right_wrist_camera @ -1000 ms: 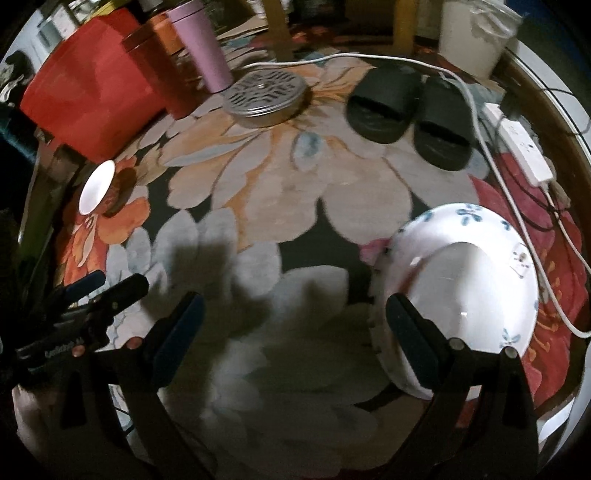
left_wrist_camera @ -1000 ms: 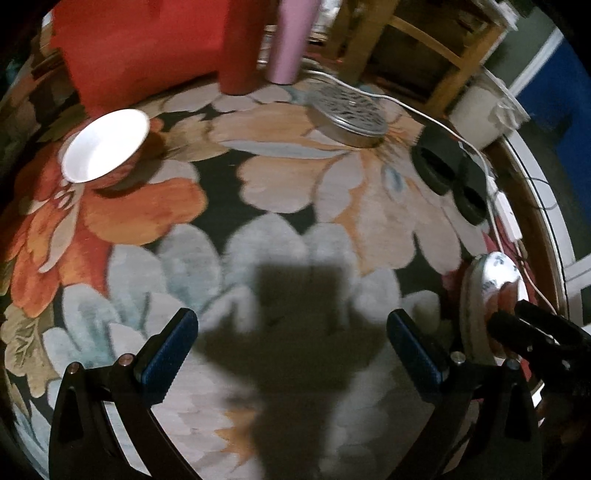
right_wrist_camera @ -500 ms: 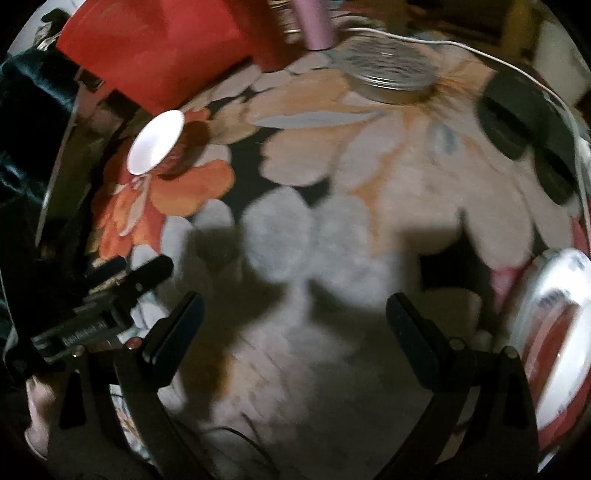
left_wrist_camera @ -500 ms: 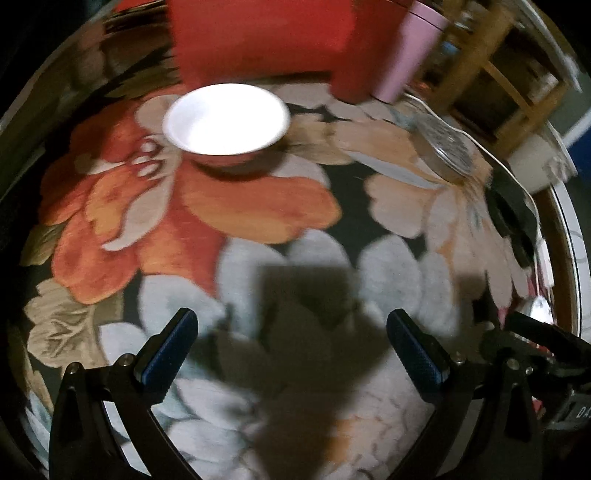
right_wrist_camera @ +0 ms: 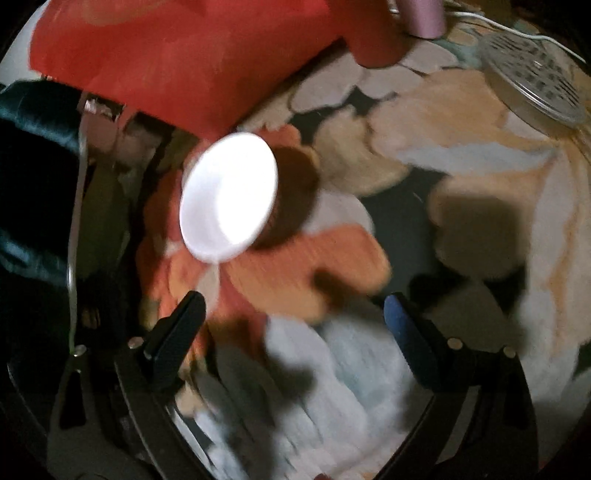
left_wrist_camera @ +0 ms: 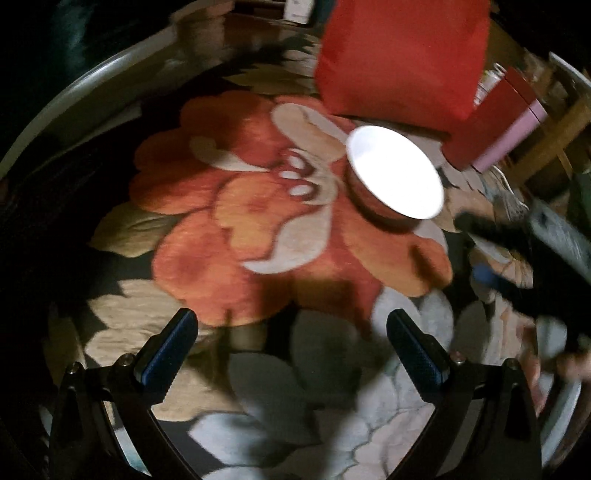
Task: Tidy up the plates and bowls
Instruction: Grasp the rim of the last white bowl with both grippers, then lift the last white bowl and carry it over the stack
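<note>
A small bowl, white inside and reddish-brown outside, sits upright on the floral carpet in front of a red cushion. It also shows in the right wrist view. My left gripper is open and empty, short of the bowl, which lies ahead to the right. My right gripper is open and empty, with the bowl ahead to the left. The right gripper's dark body shows blurred at the right of the left wrist view. The large white plate is out of view.
A red cylinder and a pink tumbler stand beside the cushion. A round perforated metal lid and a white cable lie at the far right. Wooden furniture legs stand behind.
Both grippers have swung left toward the small bowl, which now looks nearer and larger. The large white plate and black slippers have left the views. Both stay open.
</note>
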Demonstrator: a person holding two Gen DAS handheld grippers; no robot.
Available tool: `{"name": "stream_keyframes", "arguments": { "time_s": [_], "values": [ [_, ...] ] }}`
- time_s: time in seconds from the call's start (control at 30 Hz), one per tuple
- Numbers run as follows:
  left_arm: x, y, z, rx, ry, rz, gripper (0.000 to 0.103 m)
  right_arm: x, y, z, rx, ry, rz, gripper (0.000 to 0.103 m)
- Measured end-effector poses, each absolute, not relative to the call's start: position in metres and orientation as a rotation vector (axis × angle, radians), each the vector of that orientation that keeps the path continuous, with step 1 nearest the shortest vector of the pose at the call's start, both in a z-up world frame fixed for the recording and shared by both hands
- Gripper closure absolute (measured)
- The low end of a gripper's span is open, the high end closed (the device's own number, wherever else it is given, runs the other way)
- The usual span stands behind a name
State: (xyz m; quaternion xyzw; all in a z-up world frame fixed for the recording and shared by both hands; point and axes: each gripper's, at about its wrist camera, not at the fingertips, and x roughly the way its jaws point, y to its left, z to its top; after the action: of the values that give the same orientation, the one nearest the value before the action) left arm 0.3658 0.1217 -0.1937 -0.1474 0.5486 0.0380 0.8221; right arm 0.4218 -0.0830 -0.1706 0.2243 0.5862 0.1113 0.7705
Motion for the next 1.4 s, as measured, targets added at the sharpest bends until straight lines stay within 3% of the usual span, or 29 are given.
{"name": "stream_keyframes", "arguments": {
  "time_s": [0.1,0.2,0.27,0.37,0.67,0.87,0.97,1.0,1.17,1.27,1.33,1.4],
  "values": [
    [0.360,0.135,-0.198,-0.326,1.176,0.094,0.001,0.447,-0.063,-0.173,0.466,1.263,0.217,0.016],
    [0.355,0.143,-0.201,-0.335,1.183,0.099,0.001,0.464,-0.049,-0.181,0.445,1.294,0.182,0.035],
    [0.352,0.146,-0.201,-0.335,1.182,0.099,0.001,0.474,-0.043,-0.194,0.466,1.343,0.171,0.066],
    [0.349,0.152,-0.201,-0.333,1.183,0.101,0.001,0.476,-0.046,-0.204,0.491,1.368,0.143,0.089],
    [0.347,0.153,-0.207,-0.338,1.200,0.063,0.001,0.428,-0.062,-0.215,0.521,1.469,0.445,0.092],
    [0.345,0.126,-0.224,-0.315,1.253,-0.022,0.002,0.375,-0.051,-0.209,0.270,1.553,0.698,0.092],
    [0.341,0.108,-0.235,-0.285,1.287,-0.064,0.008,0.359,-0.050,-0.201,0.182,1.523,0.707,0.089],
    [0.341,0.105,-0.237,-0.280,1.296,-0.070,0.016,0.356,-0.050,-0.198,0.173,1.511,0.691,0.089],
    [0.341,0.097,-0.242,-0.290,1.291,-0.082,0.031,0.339,-0.053,-0.191,0.155,1.454,0.601,0.088],
    [0.347,0.097,-0.241,-0.301,1.282,-0.100,0.059,0.337,-0.051,-0.194,0.153,1.430,0.557,0.088],
    [0.349,0.095,-0.242,-0.319,1.289,-0.127,0.086,0.339,-0.048,-0.198,0.147,1.436,0.535,0.088],
    [0.349,0.088,-0.239,-0.300,1.284,-0.138,0.093,0.337,-0.044,-0.197,0.118,1.433,0.515,0.091]
  ]
}}
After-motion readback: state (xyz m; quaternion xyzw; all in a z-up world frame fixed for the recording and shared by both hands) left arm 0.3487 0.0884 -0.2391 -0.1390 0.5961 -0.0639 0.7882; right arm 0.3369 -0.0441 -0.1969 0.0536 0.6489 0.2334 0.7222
